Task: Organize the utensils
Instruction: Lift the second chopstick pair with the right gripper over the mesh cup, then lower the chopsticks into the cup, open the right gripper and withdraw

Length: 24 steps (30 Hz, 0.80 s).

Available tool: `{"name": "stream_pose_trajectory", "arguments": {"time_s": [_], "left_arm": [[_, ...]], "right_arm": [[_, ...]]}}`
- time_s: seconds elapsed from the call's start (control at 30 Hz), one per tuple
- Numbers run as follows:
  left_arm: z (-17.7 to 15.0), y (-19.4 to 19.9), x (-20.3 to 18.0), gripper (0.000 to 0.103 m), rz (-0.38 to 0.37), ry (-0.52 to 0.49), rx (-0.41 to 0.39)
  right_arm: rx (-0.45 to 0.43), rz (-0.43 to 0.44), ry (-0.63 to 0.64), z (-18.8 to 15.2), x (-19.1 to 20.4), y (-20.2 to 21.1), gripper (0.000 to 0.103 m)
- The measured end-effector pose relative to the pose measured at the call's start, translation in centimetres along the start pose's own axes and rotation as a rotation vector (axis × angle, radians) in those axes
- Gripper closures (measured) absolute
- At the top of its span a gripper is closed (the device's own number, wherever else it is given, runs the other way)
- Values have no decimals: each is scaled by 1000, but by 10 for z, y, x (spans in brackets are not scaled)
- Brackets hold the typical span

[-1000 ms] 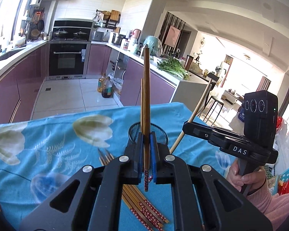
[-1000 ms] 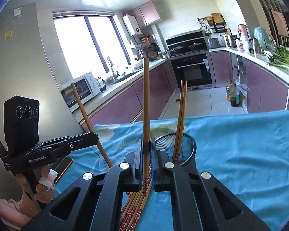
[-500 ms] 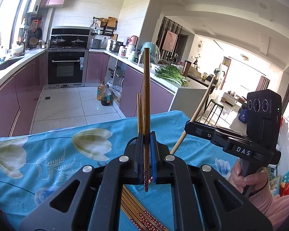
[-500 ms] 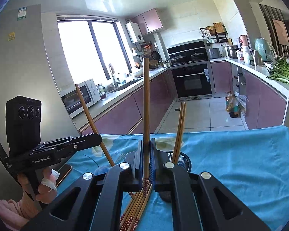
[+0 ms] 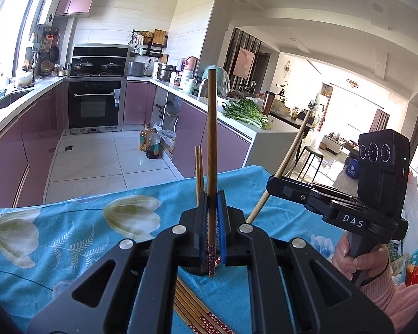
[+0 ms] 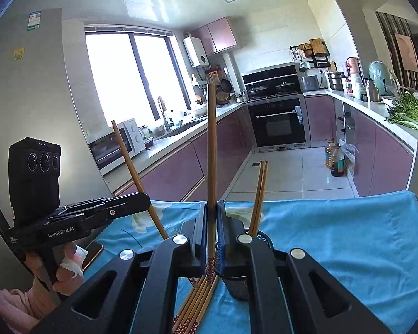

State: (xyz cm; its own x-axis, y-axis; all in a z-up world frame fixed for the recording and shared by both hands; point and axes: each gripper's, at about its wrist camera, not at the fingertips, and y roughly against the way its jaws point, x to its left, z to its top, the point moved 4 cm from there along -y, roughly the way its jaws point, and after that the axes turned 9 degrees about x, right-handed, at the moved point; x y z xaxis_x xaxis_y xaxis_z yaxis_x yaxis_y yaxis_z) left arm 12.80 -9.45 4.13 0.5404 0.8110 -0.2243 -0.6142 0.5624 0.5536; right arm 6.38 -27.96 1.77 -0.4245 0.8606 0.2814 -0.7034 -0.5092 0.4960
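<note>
My left gripper (image 5: 211,217) is shut on a brown chopstick (image 5: 211,144) that stands upright. My right gripper (image 6: 211,222) is shut on another upright chopstick (image 6: 211,153). A black mesh utensil holder (image 6: 239,284) stands on the blue cloth just right of my right gripper, with two chopsticks (image 6: 258,194) standing in it; they also show in the left wrist view (image 5: 199,169). Several loose chopsticks (image 6: 197,303) lie flat on the cloth below the grippers and show in the left wrist view (image 5: 197,309). Each gripper sees the other: the right one (image 5: 276,183) and the left one (image 6: 145,197), each with a tilted chopstick.
A blue flowered tablecloth (image 5: 69,231) covers the table; its far edge drops to the kitchen floor. A phone (image 6: 93,252) lies at the cloth's left edge. Purple cabinets, an oven (image 5: 93,105) and a counter with greens (image 5: 245,111) stand behind.
Both grippers have risen and tilted up with their chopsticks. The mesh holder has slid lower in both views, now mostly hidden behind the fingers.
</note>
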Motion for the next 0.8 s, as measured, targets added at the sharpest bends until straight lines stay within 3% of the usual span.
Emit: {"name": "stream_pose_trajectory", "arguments": {"time_s": [0.8], "left_arm": [[12, -7, -7, 95, 12, -28, -32]], "right_arm": [[-37, -33, 13, 14, 0, 8, 97]]}}
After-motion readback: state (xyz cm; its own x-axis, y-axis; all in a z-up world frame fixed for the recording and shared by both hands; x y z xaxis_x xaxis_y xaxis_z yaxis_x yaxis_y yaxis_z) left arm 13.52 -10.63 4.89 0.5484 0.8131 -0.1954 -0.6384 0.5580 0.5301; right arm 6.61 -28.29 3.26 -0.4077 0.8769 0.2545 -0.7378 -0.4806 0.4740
